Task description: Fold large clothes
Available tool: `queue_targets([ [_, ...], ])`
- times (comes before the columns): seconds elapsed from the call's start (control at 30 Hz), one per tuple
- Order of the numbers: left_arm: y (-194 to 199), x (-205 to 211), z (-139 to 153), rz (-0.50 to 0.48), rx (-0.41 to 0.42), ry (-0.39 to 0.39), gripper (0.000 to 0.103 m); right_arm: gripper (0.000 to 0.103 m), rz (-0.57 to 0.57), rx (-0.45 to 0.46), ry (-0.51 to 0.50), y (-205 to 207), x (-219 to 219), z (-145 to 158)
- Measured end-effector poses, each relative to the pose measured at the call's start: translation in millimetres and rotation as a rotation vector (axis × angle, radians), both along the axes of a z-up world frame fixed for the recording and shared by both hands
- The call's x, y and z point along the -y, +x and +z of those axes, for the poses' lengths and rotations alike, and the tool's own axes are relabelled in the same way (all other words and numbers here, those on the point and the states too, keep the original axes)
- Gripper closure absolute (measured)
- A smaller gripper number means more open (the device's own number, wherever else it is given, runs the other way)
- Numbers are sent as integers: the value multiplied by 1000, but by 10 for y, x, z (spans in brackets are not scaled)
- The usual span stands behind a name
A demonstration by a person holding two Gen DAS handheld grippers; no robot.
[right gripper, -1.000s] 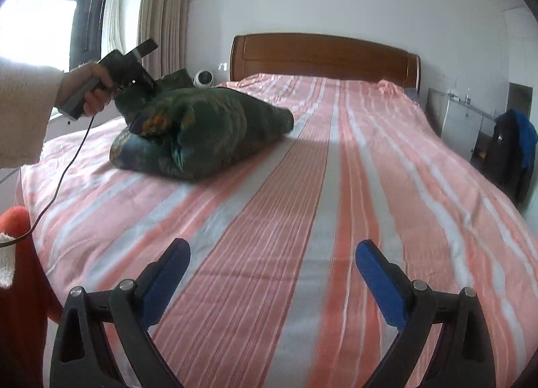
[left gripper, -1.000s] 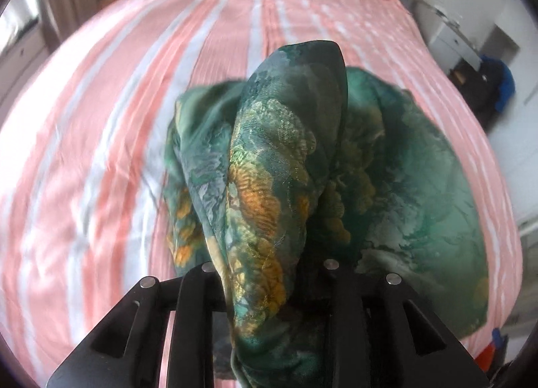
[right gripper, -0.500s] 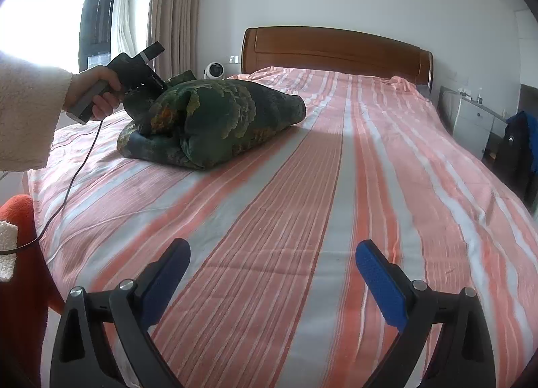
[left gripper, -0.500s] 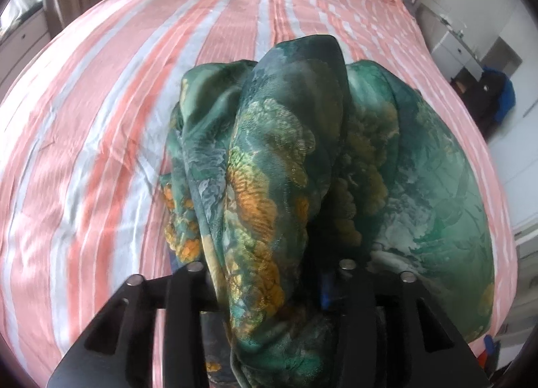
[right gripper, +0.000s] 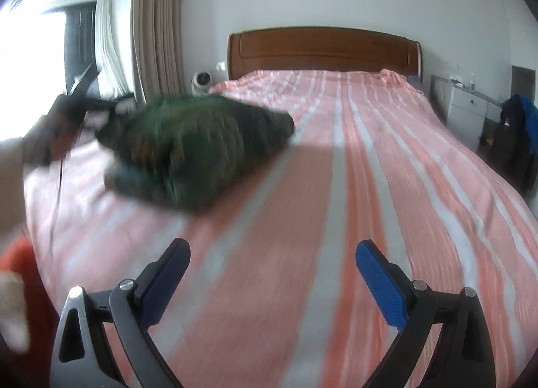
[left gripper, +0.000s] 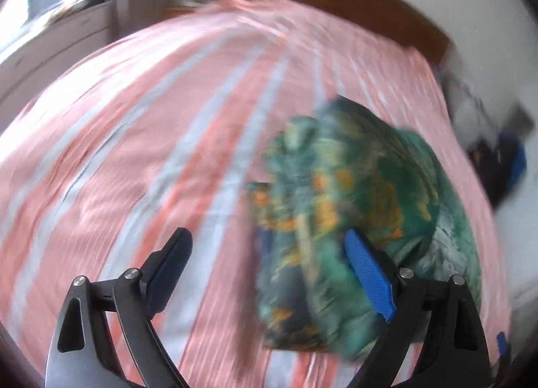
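A bundled dark-green garment with orange flower print (left gripper: 363, 182) lies on the pink-striped bed (left gripper: 134, 139). My left gripper (left gripper: 269, 253) hovers just in front of its near-left edge with its jaws opening. The cloth's edge shows between the fingers and behind the right blue pad (left gripper: 368, 273), but neither pad presses on it. The view is blurred by motion. In the right wrist view the same garment (right gripper: 201, 152) sits at the bed's left side, with a person's hand (right gripper: 37, 145) beside it. My right gripper (right gripper: 272, 263) stands open over bare sheet, nothing in it.
A wooden headboard (right gripper: 322, 51) closes the far end of the bed (right gripper: 386, 186). A white cabinet (right gripper: 467, 108) and dark clothes (right gripper: 517, 132) stand at the right. A small white fan (right gripper: 201, 81) and curtains (right gripper: 154, 34) are at the left.
My left gripper let go of the green garment, spread its jaws and swung away to the left; the bundle now rests on the bed. The right gripper rose slightly, still open.
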State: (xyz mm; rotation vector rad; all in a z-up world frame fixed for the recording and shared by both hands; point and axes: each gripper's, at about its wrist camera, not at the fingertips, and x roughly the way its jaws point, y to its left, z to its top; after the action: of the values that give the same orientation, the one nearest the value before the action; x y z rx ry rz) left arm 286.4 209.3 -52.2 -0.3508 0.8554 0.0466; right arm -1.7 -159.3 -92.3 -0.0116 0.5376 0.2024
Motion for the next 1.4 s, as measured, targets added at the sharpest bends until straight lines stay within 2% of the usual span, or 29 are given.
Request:
queue_targets([
  [0.13,-602,-230,-369,218,73,-87,10,5,59,41,80,676,-338,542],
  [0.2,-817,-206,-551,267,85,-78,10,5,119,28,89,1130,-652,763],
  [0.27,-993,-140,-724,286,94,-31,10,5,174,-1,81,1649,-1105,924],
  [0.37,-1094,-47,-866,259,99,83,10,5,187,-60,94,2189,-1619,962],
  [0.43,-1016,-19,-906,196,79,93,10,5,196,-99,103,2443,-1924,873],
  [0.53,-1014,-73,-941,179,92,79,10,2,193,-211,83,2761,-2355,436],
  [0.57,-1000,-72,-971,171,87,67,10,1,182,-250,8,2835,-2522,149],
  [0.6,-976,-104,-1007,163,76,52,10,0,184,-253,-37,2835,-2595,21],
  [0.67,-995,-134,-1004,157,77,32,10,0,185,-191,-132,2730,-2724,-261],
  [0.73,-975,-164,-994,147,81,22,10,0,184,-120,-136,2621,-2708,-335],
  [0.83,-957,-193,-999,136,77,17,10,0,189,-128,-121,2640,-2651,-334],
  [1.03,-954,-301,-982,149,71,2,10,0,184,-188,-125,2653,-2622,-109],
  [1.13,-957,-374,-976,159,66,-15,10,0,164,-187,-110,2610,-2576,237],
  [1.2,-961,-416,-969,166,65,-22,10,0,148,-140,-39,2598,-2493,569],
  [1.3,-952,-459,-978,173,64,-42,10,0,116,-112,27,2798,-2494,859],
  [1.4,-947,-454,-984,170,60,-38,10,1,46,-162,-12,3211,-2629,757],
])
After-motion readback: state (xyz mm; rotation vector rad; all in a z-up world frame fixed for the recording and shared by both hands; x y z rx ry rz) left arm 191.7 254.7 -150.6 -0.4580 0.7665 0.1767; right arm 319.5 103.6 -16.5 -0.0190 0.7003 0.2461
